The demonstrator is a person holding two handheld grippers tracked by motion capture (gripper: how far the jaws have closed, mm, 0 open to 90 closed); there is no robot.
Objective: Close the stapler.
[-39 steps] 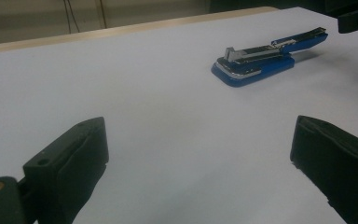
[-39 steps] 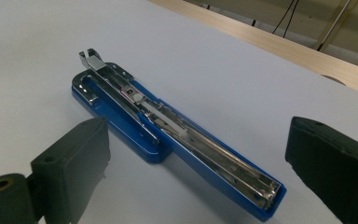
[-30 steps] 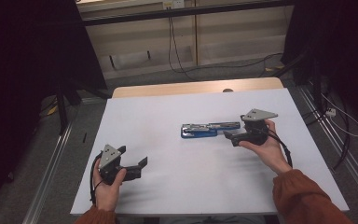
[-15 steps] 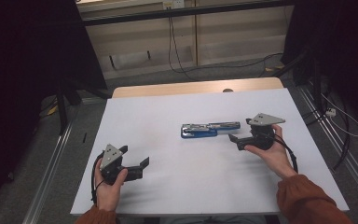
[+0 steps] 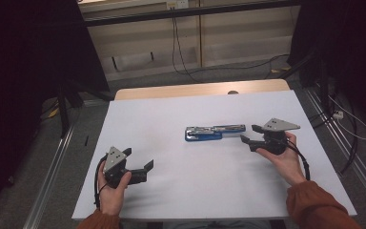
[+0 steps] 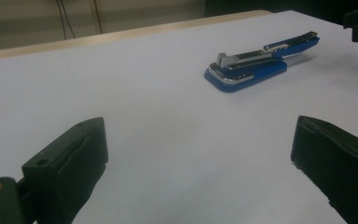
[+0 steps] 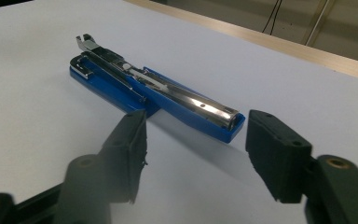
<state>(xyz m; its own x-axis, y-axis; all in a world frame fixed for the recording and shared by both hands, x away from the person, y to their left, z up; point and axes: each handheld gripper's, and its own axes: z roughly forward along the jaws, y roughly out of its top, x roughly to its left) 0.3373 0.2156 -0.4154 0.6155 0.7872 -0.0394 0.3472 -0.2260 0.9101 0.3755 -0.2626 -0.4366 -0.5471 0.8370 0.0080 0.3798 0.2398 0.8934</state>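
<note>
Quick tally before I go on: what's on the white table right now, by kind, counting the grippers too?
Blue stapler, swung open flat: 1
Hand-held grippers: 2, the left gripper with jaws open, and the right gripper with jaws just closing partway at the stapler's end, not yet pressing on it
Total: 3

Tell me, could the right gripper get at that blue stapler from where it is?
Probably yes. The right gripper sits just short of the blue stapler end, its jaws have just been closing yet hold nothing, and bare table lies between.
</note>
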